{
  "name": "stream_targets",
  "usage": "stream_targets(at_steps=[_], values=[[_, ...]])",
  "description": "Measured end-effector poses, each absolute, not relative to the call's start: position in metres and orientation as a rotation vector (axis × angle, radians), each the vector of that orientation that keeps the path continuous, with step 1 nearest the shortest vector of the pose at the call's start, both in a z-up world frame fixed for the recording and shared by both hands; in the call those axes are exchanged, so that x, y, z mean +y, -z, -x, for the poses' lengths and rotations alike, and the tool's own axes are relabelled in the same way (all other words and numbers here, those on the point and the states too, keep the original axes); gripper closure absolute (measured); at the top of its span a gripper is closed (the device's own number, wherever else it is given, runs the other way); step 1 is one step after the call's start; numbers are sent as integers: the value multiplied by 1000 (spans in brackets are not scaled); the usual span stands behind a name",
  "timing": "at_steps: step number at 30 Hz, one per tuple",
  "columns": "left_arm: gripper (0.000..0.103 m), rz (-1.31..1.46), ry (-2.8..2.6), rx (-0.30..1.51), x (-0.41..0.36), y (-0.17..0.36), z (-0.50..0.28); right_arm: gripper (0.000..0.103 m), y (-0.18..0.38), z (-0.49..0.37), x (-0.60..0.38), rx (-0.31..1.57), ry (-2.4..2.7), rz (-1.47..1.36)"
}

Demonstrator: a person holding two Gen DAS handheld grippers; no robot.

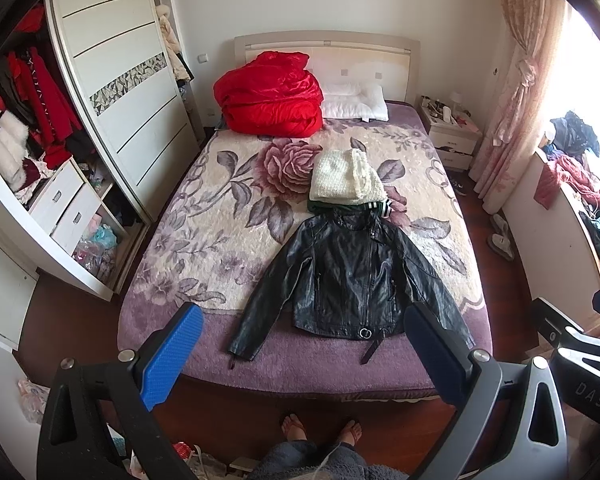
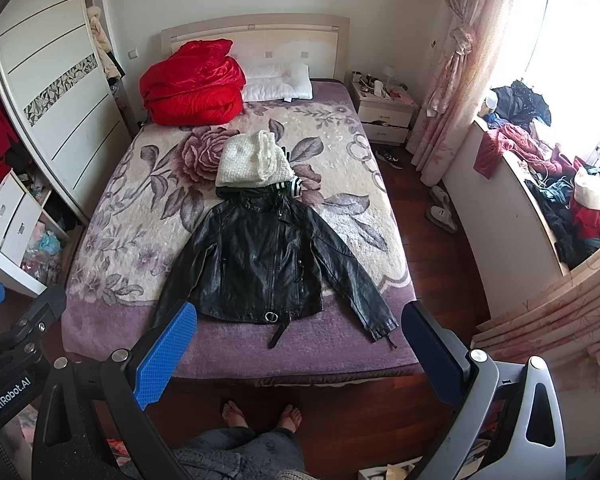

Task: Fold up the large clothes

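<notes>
A black leather jacket lies spread flat, front up, sleeves out, near the foot of the bed; it also shows in the right wrist view. Behind its collar sits a folded cream knit garment on a folded dark green one. My left gripper is open and empty, held above the foot edge of the bed, short of the jacket hem. My right gripper is open and empty at the same height, beside the left one. The left gripper's body shows at the left edge of the right wrist view.
A red quilt bundle and white pillow lie at the headboard. An open wardrobe stands left, a nightstand and a clothes-piled window ledge right. The person's feet stand on the wooden floor at the bed's foot.
</notes>
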State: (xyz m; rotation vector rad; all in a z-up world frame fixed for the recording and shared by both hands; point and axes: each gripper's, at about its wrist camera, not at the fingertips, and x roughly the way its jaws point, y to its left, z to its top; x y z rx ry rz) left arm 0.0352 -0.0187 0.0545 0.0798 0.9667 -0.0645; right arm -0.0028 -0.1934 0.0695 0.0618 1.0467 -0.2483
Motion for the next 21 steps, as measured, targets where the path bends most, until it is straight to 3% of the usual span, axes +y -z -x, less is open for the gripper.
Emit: stream_targets(at_steps=[12,21], values=[[0,-77,102,970,-14,-46,-61,0,-63,-8,-184,1056,277,-78],[0,-223,116,859,-22,31,-118,0,0,-47,-201,1012,394,-115]])
